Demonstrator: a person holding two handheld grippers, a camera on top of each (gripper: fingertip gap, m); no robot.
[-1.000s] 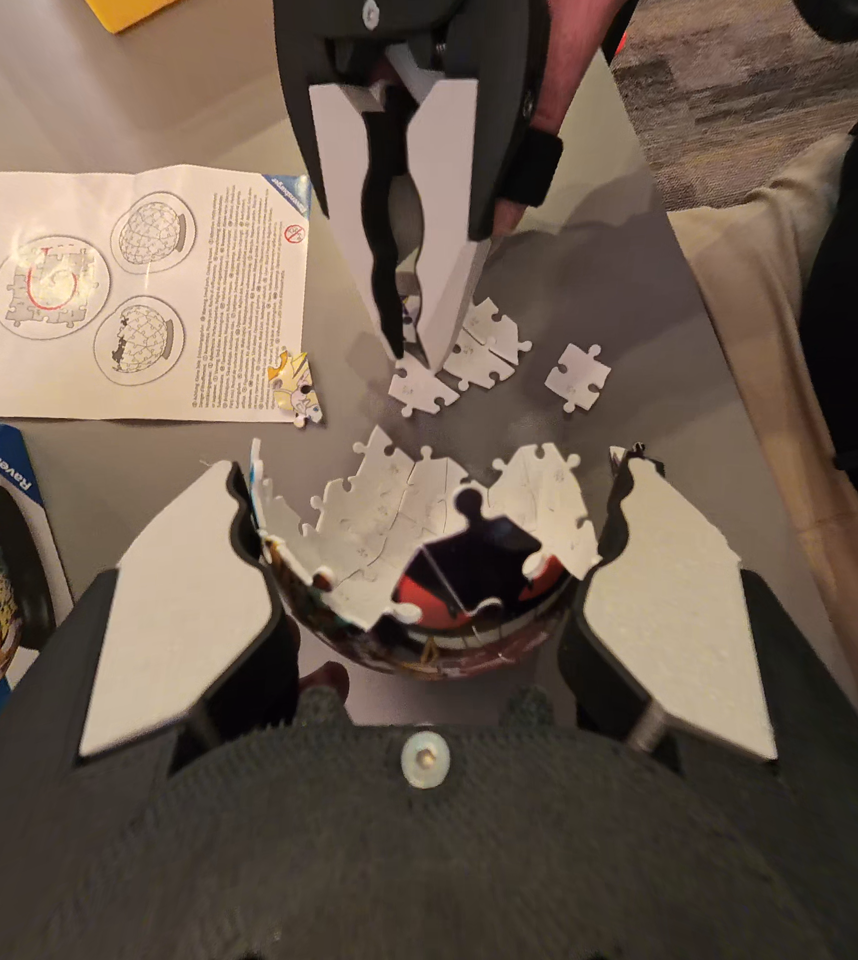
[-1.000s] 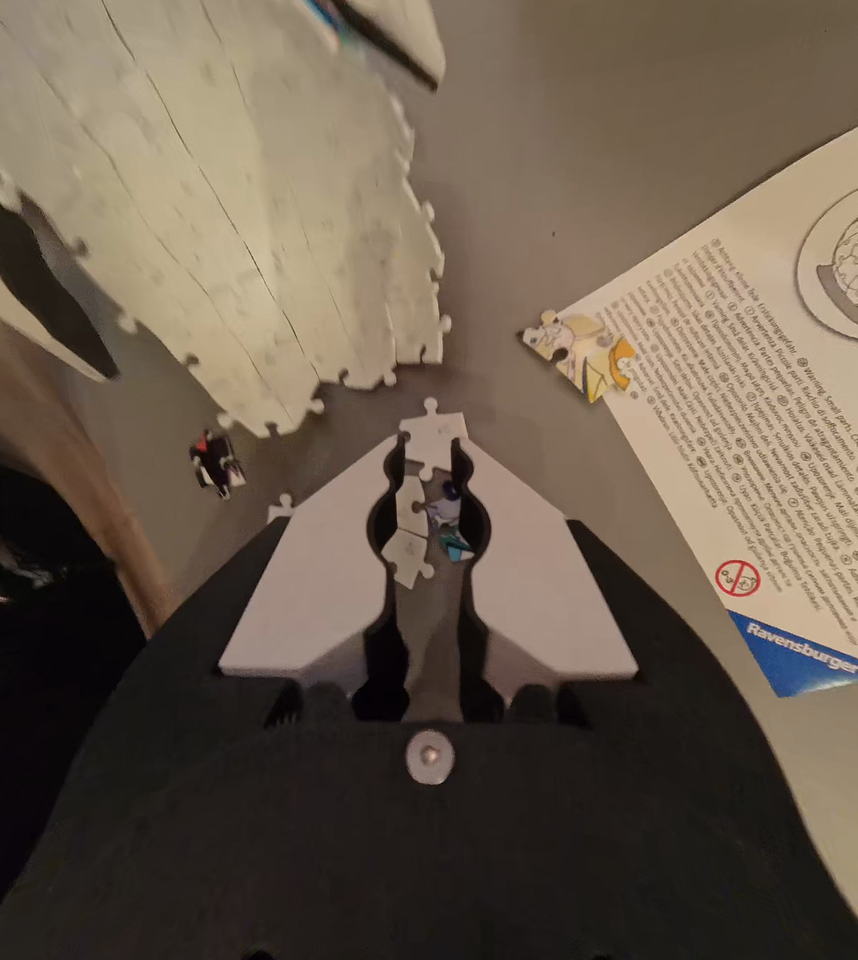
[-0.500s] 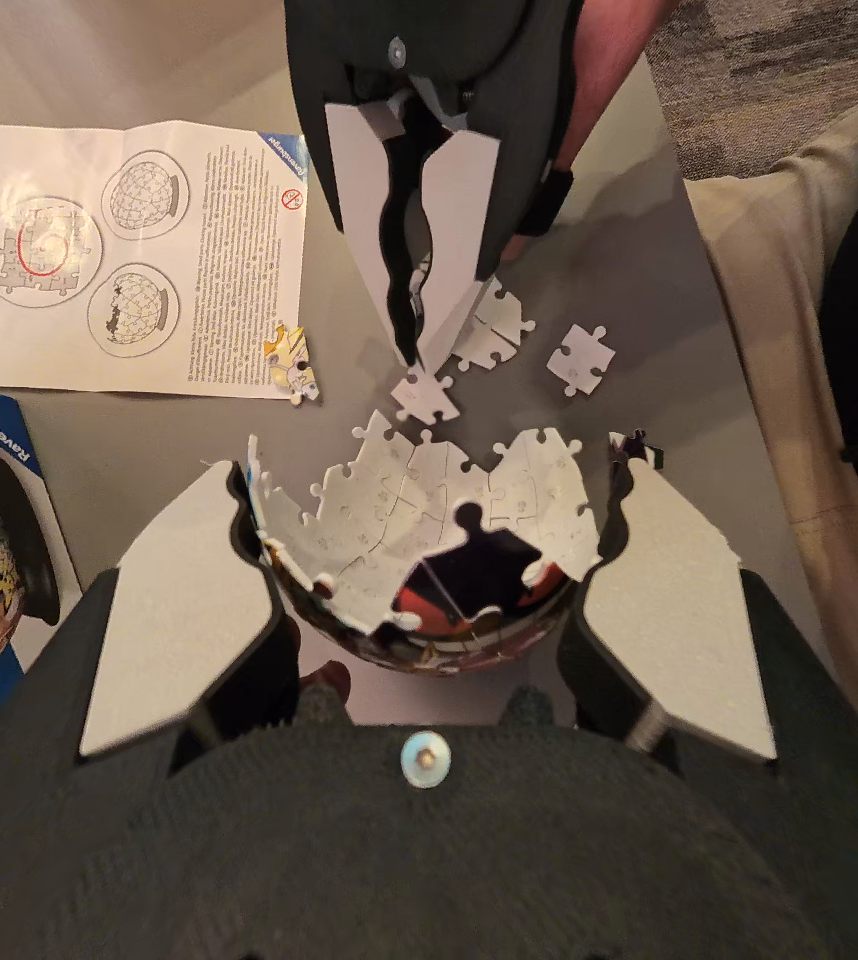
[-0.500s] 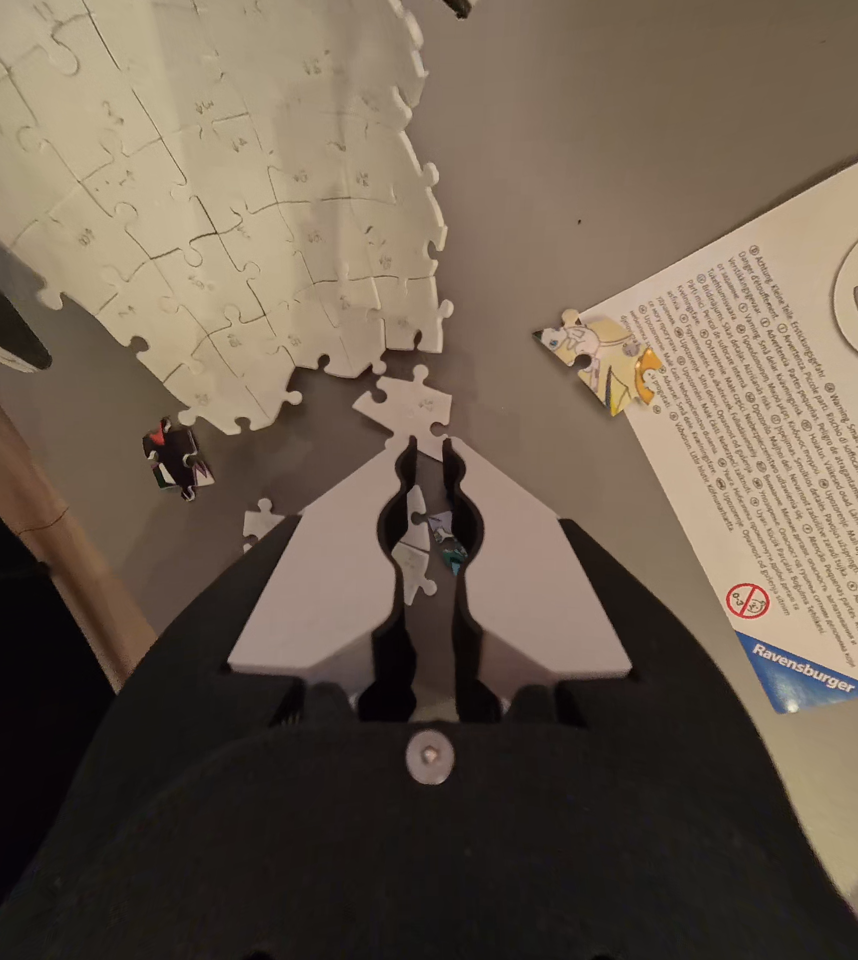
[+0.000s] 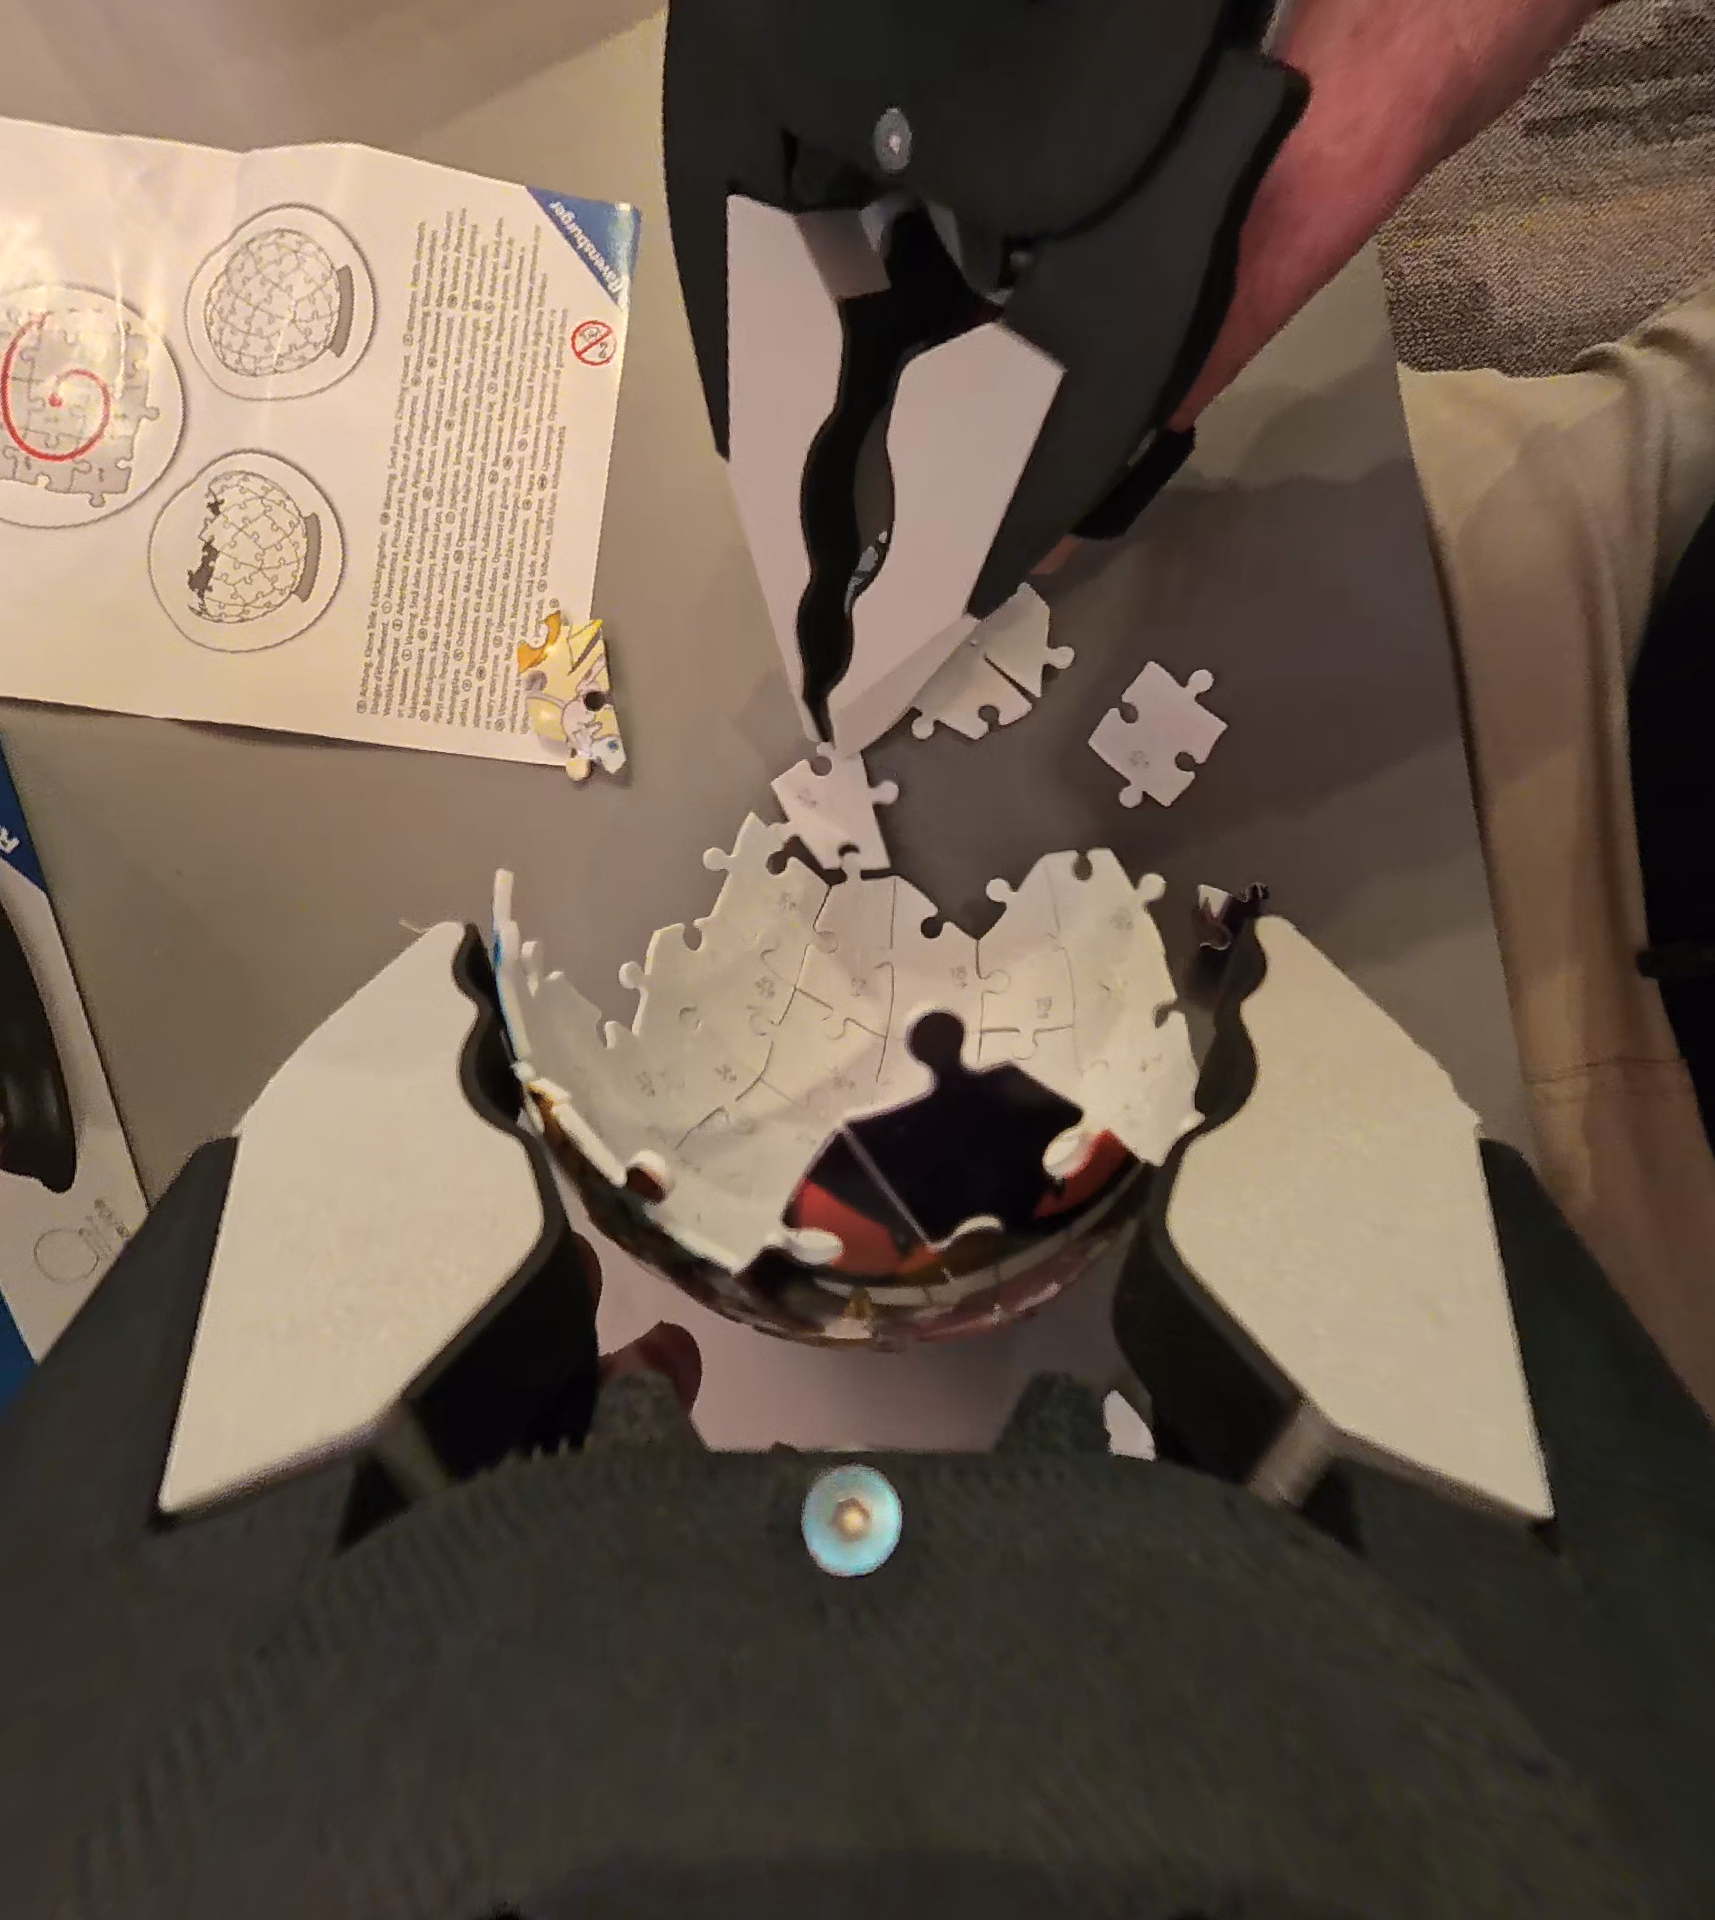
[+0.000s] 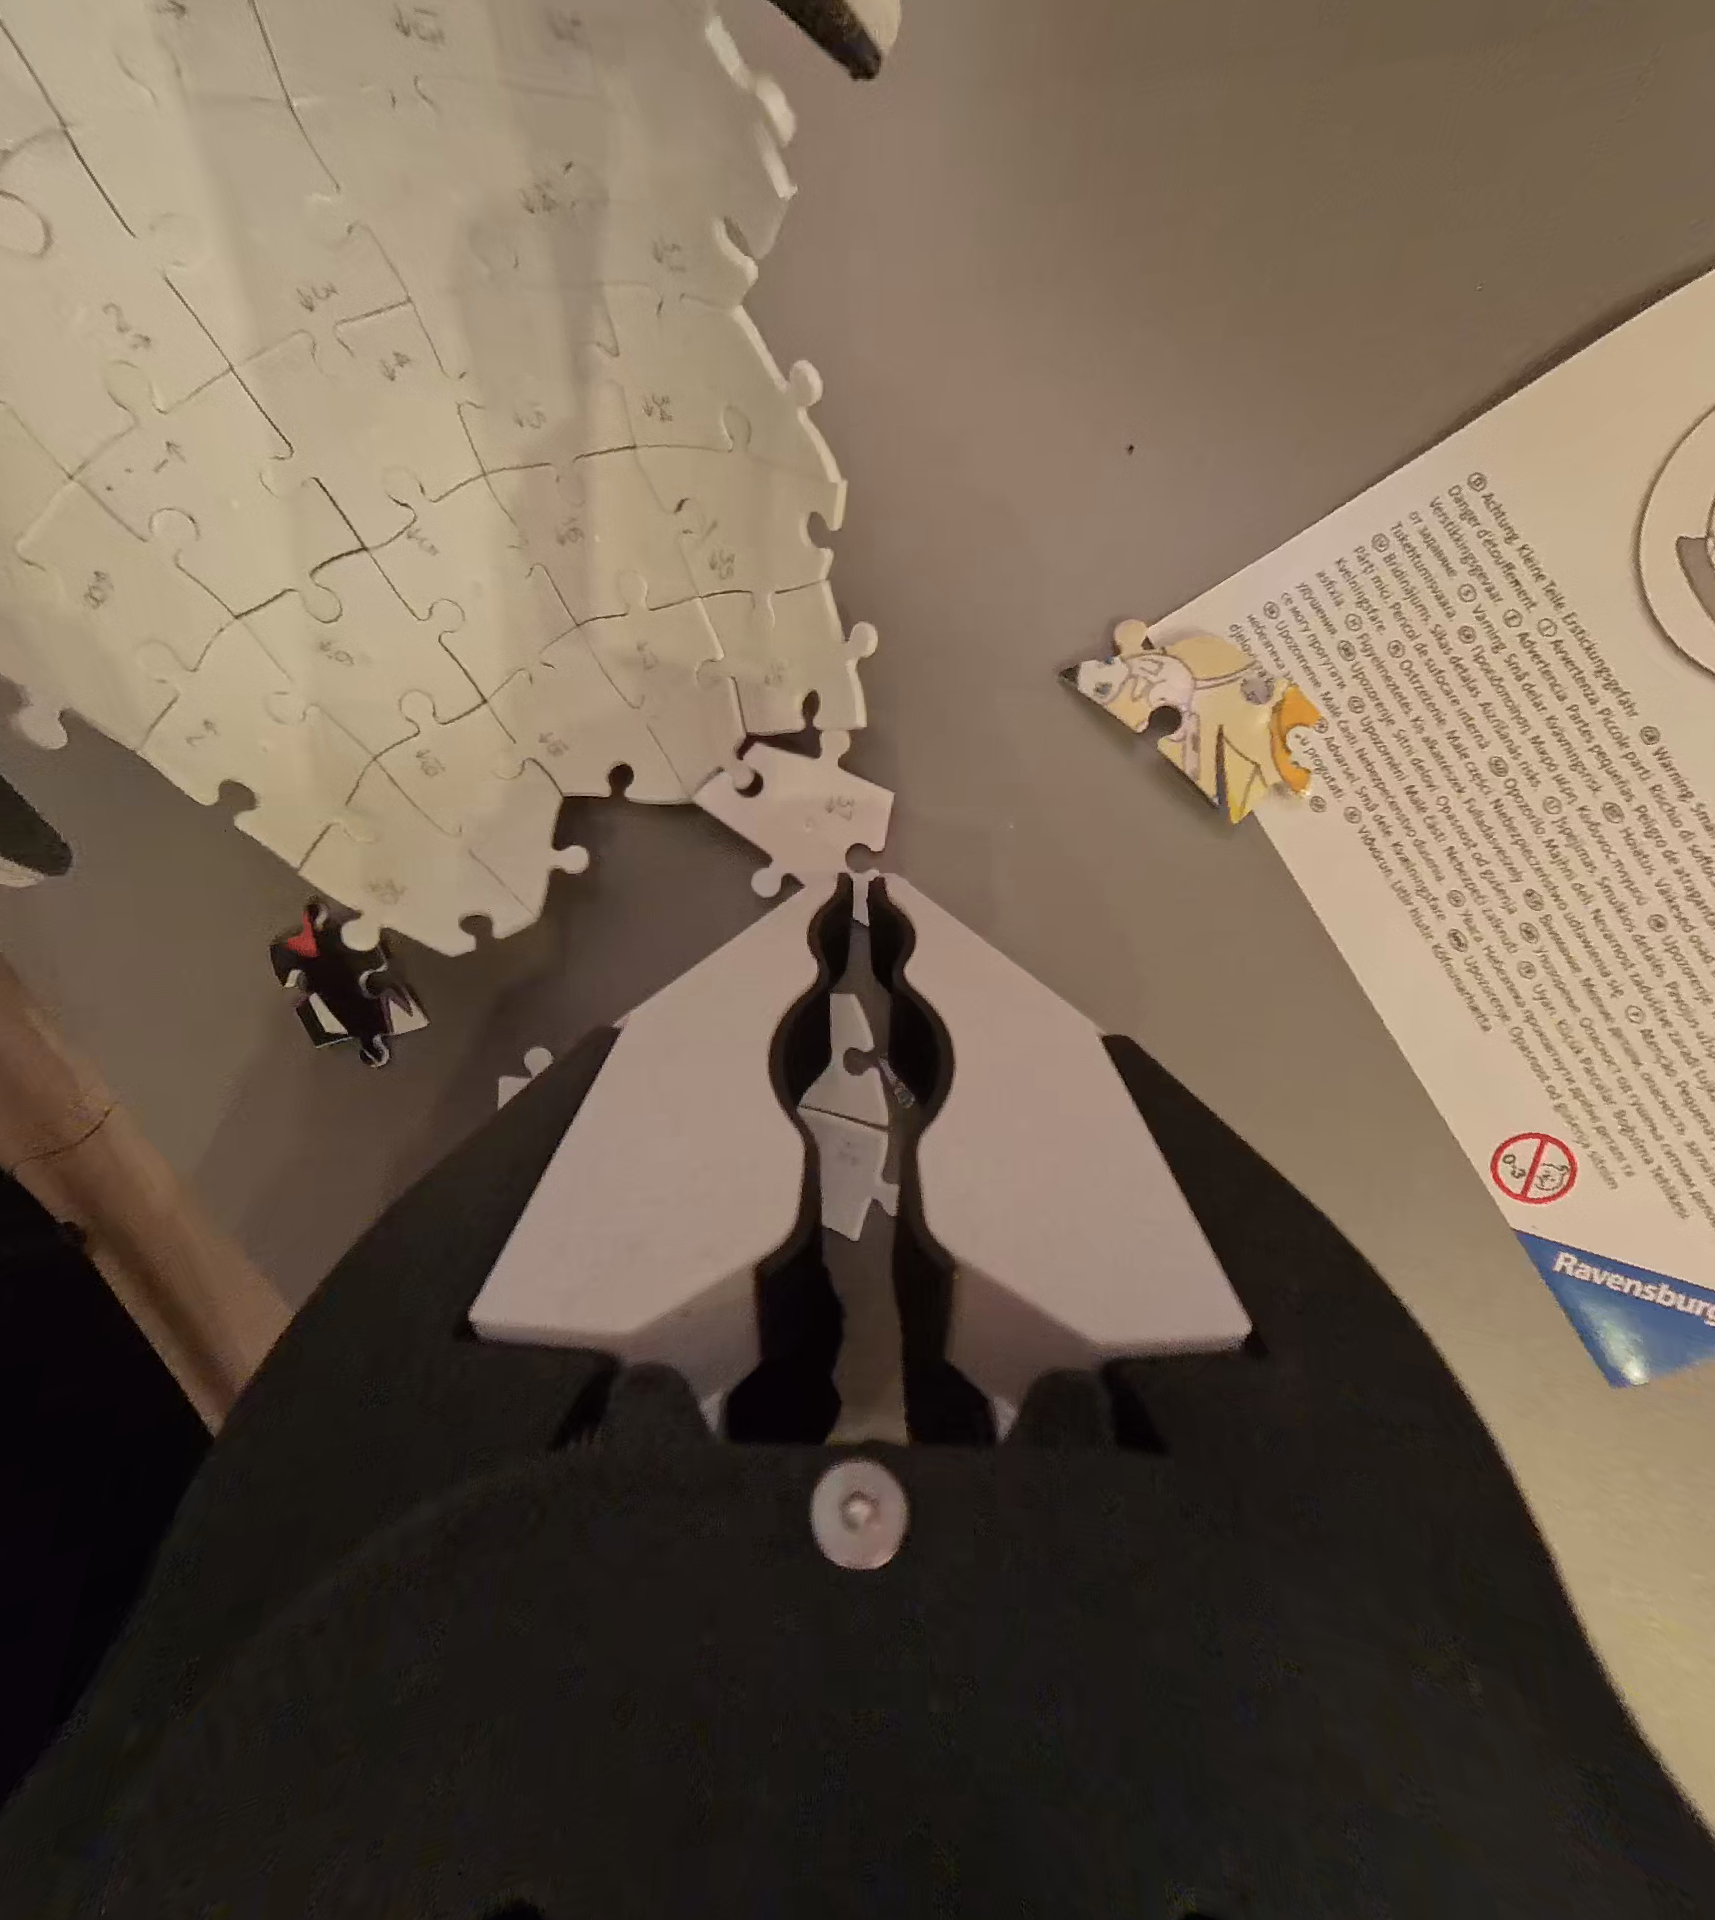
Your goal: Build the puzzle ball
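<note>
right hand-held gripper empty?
No, the right hand-held gripper pinches a white puzzle piece by its edge at the ball shell rim.

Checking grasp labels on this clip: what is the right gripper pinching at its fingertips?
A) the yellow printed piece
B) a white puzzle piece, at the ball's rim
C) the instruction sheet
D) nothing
B: the right gripper is shut on a white piece whose far end meets the rim of the part-built ball.
</note>
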